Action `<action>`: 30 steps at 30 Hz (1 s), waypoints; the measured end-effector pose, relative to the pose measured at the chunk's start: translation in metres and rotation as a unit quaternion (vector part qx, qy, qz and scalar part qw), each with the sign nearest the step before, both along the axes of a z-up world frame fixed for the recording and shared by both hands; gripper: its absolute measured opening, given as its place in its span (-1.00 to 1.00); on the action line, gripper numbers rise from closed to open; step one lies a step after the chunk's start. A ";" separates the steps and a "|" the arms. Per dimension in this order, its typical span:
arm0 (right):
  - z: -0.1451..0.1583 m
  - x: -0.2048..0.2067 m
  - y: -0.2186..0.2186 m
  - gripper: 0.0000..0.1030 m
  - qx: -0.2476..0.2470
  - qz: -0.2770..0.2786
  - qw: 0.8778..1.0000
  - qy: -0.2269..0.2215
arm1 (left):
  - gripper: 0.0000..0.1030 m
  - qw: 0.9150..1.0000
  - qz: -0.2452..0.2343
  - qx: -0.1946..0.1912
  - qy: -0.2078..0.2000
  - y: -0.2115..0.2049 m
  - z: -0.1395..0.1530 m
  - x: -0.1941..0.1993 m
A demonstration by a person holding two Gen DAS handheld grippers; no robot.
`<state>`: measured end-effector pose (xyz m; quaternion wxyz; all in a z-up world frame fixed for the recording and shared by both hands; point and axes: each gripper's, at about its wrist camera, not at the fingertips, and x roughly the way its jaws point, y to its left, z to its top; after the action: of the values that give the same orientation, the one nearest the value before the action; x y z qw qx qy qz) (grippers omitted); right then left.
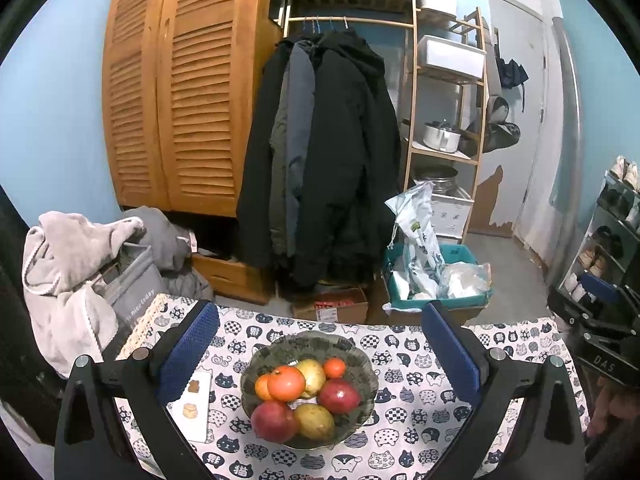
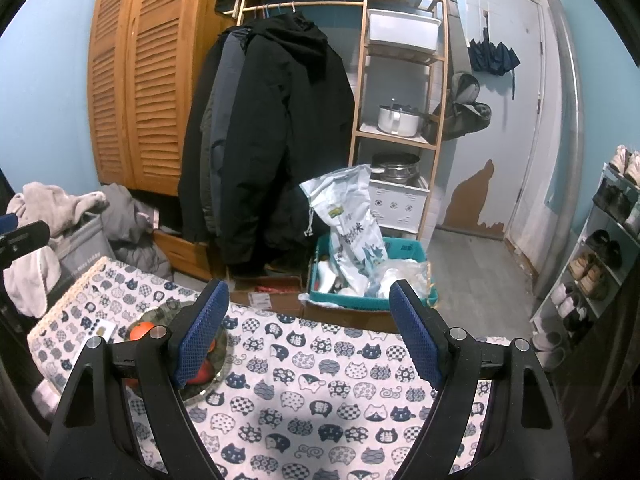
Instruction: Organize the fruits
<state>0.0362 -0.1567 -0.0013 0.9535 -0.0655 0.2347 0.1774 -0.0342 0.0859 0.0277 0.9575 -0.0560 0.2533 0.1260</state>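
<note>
Fruit bowl [image 1: 362,364] centred between left tongs [image 1: 320,354].
Both tongs gape apart, empty; right tongs [image 2: 310,332] hover over the cat-print counter [image 2: 320,400].

My right tool [image 2: 308,332] wide open above the table [image 2: 320,400], fruit bowl [image 2: 218,360] behind its left finger.

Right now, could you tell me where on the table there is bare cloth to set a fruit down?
The widest free patch of tablecloth lies right of the bowl, toward the table's right edge, beneath the open right gripper. Left of the bowl is tighter: a white card lies close beside it. The bowl itself is crowded with fruit, under the open left gripper.
</note>
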 end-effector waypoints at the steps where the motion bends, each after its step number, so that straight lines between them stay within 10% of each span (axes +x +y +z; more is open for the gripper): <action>1: 0.000 0.000 0.000 0.58 0.000 0.000 1.000 0.000 | 0.99 1.000 0.000 0.000 0.000 0.000 0.000 0.000; 30: 0.000 0.000 -0.002 0.58 0.000 -0.002 1.000 -0.002 | 0.99 1.000 -0.006 0.002 0.001 -0.003 -0.001 0.001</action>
<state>0.0364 -0.1589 -0.0014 0.9543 -0.0654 0.2333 0.1750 -0.0333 0.0826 0.0269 0.9580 -0.0524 0.2548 0.1205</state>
